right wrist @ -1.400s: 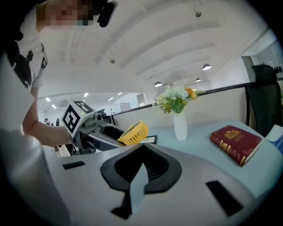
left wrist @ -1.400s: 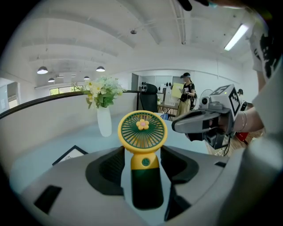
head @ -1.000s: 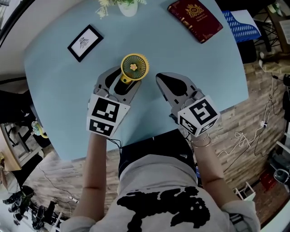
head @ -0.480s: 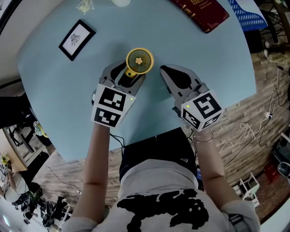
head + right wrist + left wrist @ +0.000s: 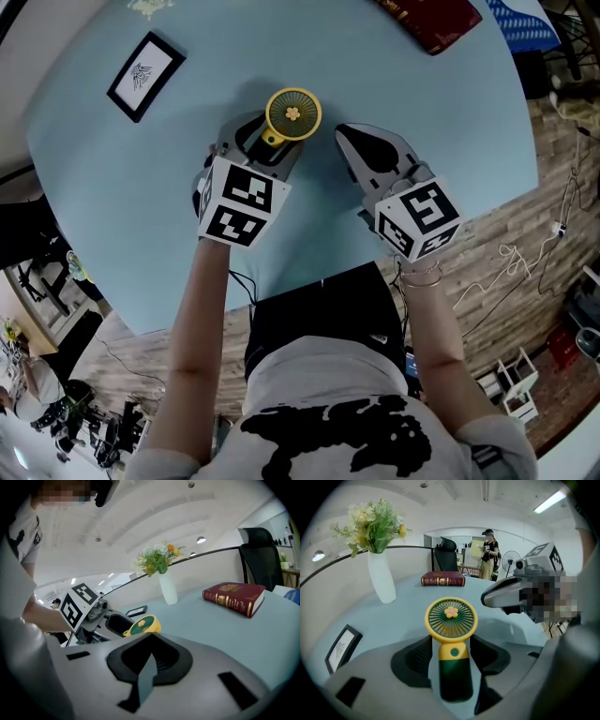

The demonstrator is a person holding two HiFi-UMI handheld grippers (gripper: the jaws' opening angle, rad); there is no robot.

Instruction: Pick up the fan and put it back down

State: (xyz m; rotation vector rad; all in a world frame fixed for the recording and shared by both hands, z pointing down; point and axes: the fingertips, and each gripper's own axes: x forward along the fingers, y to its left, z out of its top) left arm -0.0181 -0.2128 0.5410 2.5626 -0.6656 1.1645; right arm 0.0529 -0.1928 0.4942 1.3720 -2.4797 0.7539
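Observation:
A small fan (image 5: 293,113) with a round yellow head and a dark green handle stands upright between the jaws of my left gripper (image 5: 267,139), which is shut on the handle. In the left gripper view the fan (image 5: 451,620) fills the middle, and the black pads (image 5: 423,654) of the left gripper (image 5: 451,656) flank its handle. I cannot tell whether its base touches the light blue table (image 5: 141,187). My right gripper (image 5: 349,136) hovers just right of the fan, shut and holding nothing. In its own view the right gripper (image 5: 150,641) has the fan (image 5: 142,626) to its left.
A black-framed picture (image 5: 145,75) lies at the far left of the table and a red book (image 5: 436,17) at the far right. A white vase of flowers (image 5: 380,581) stands beyond the fan. The table's near edge runs just behind both grippers. A person (image 5: 490,555) stands far back.
Both grippers have sunk toward the table and edged forward over it. The left one has carried the fan along. The jaws of both stand as before.

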